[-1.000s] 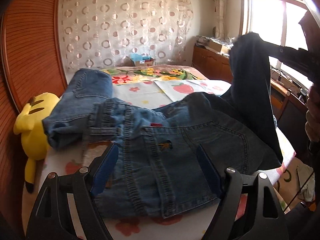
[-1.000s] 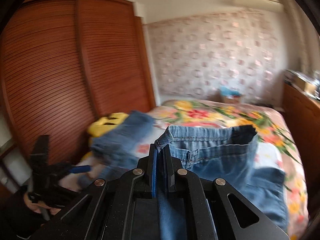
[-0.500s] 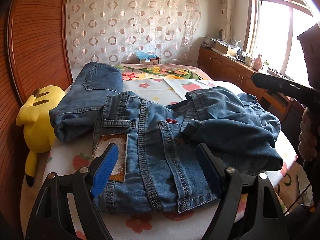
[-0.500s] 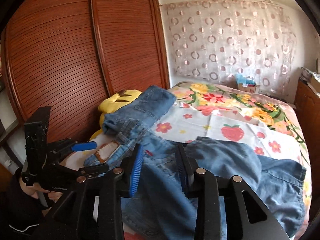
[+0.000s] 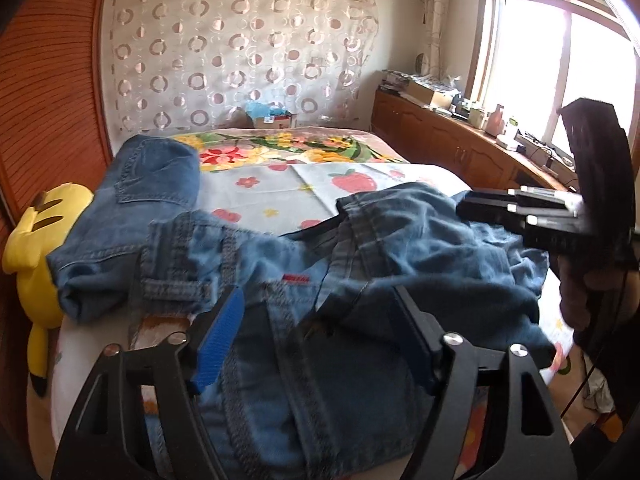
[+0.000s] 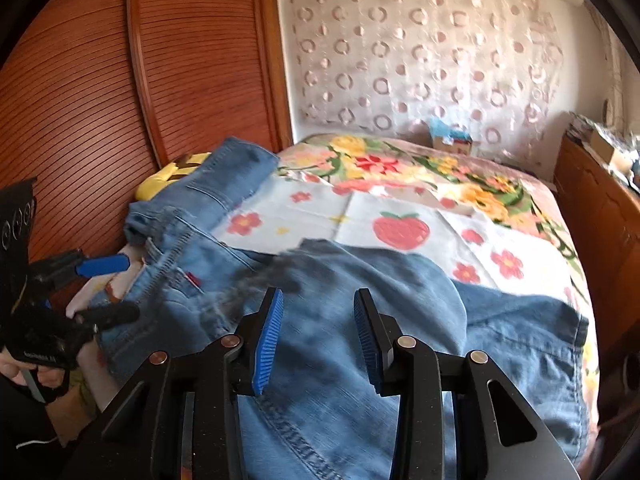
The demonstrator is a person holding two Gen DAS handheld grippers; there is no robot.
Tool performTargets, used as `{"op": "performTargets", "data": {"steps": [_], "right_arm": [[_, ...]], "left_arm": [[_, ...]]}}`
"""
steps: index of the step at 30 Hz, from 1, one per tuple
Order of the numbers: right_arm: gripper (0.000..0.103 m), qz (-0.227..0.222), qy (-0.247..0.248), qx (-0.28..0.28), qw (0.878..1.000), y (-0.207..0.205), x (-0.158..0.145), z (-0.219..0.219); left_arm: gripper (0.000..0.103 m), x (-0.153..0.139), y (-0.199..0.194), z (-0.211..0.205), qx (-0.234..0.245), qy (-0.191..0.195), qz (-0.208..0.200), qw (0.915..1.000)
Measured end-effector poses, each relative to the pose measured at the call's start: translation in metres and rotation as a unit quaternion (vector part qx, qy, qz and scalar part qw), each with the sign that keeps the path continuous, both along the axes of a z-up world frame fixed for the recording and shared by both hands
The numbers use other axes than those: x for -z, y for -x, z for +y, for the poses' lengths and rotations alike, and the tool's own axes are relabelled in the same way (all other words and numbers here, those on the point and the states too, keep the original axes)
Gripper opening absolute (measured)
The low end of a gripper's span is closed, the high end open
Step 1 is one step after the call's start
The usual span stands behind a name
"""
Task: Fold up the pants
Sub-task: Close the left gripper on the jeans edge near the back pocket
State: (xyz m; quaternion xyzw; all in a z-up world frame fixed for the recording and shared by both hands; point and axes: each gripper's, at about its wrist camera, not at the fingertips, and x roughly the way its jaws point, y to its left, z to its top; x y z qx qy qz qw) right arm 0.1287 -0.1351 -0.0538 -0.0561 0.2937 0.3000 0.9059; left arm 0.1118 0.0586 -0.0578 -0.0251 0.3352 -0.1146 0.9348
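Blue jeans lie near the bed's front edge, waistband to the left, with one leg folded back over them in a loose, rumpled heap. My left gripper hovers over the seat of the jeans. Its jaws are closing, with denim under them but the pads not pressing on it. My right gripper hangs just above the dropped leg. Its jaws are opening and hold nothing. The right gripper also shows at the right of the left wrist view, and the left gripper at the left of the right wrist view.
A second pair of folded jeans lies at the back left beside a yellow plush toy. A wooden wardrobe stands left of the bed. Low wooden cabinets run under the window on the right.
The right gripper opened and let go of the raised pant leg, which fell in a heap over the jeans. The right gripper sank toward it. The left gripper moved in over the waistband area.
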Motion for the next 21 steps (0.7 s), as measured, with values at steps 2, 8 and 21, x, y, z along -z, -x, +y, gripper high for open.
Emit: {"op": "performTargets", "data": {"steps": [2, 8, 21], "right_arm": [[0.038, 0.006, 0.0, 0.004, 1.0, 0.004, 0.0, 0.0], [0.039, 0.03, 0.008, 0.008, 0.999, 0.025, 0.001, -0.005], [0.041, 0.041, 0.011, 0.009, 0.999, 0.049, 0.0, -0.006]], "left_arm": [[0.072, 0.001, -0.009, -0.004, 0.003, 0.005, 0.006, 1.0], [0.071, 0.012, -0.027, -0.016, 0.012, 0.008, 0.032, 0.9994], [0.019, 0.02, -0.02, -0.035, 0.044, -0.004, 0.035, 0.9984]]}}
